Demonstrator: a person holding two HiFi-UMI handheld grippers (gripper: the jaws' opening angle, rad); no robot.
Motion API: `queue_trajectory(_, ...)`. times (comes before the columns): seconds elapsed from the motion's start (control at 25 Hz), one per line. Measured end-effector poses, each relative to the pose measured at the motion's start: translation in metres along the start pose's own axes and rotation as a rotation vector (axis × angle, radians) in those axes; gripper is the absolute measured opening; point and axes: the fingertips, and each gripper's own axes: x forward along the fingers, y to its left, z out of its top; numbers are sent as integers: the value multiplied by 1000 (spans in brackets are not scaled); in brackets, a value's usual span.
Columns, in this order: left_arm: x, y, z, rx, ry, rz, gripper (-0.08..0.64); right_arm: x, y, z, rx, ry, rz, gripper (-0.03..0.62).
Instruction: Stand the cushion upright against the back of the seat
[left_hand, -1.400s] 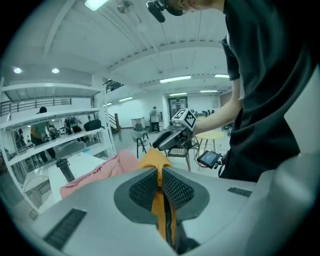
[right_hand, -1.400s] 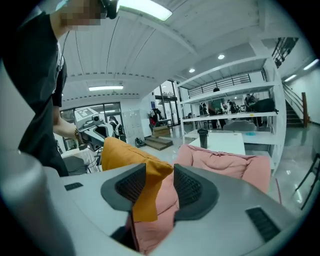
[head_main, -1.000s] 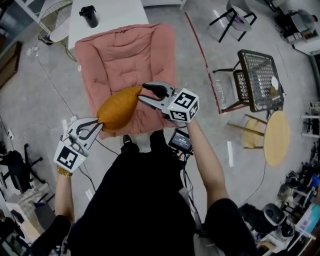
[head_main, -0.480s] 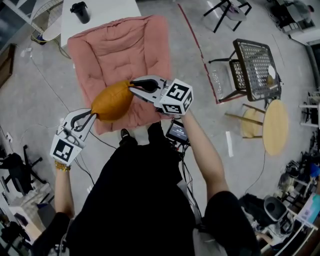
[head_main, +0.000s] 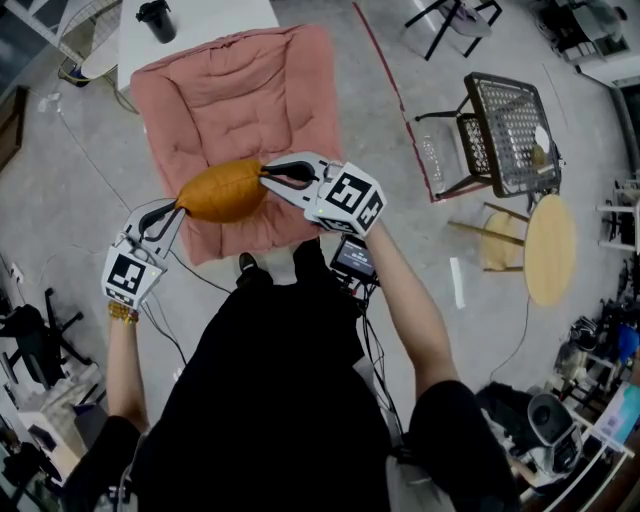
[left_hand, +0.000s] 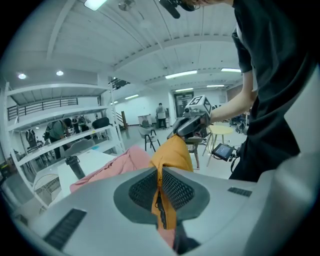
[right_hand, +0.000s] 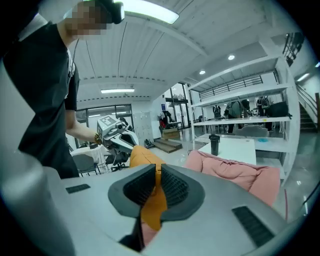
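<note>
An orange cushion (head_main: 222, 190) hangs lengthwise between my two grippers, over the front part of a pink padded seat (head_main: 235, 90). My left gripper (head_main: 178, 208) is shut on the cushion's left end; in the left gripper view the orange fabric (left_hand: 172, 150) is pinched between the pads (left_hand: 176, 190). My right gripper (head_main: 265, 175) has its jaws closing on the right end, and the fabric (right_hand: 145, 156) is squeezed between its pads (right_hand: 172, 187). The seat's back (right_hand: 235, 172) lies beyond the cushion.
A white table (head_main: 215, 20) with a black cup (head_main: 157, 20) stands just past the seat. A black mesh chair (head_main: 510, 140) and a round yellow table (head_main: 552, 262) are at the right. A small screen (head_main: 352, 260) and cables lie on the floor by the person's feet.
The right gripper's jaws, wide open a second ago, have closed onto the cushion's right end. The cushion has swung flatter, and the left gripper moved a little with it.
</note>
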Motion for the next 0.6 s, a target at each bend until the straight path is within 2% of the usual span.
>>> queue_trajectory(0.12,9,6,-9,-1,23,22,35,-1,1,-3,-23,31,-22,40)
queue_trajectory(0.4,36,6,-18,-102,57,115,35,-16,-8,-23,-3,61,-87,38)
queue_trajectory(0.6,53,-1,-21,-185,66,170,35,-28,-13,-35,3,74,-95,37)
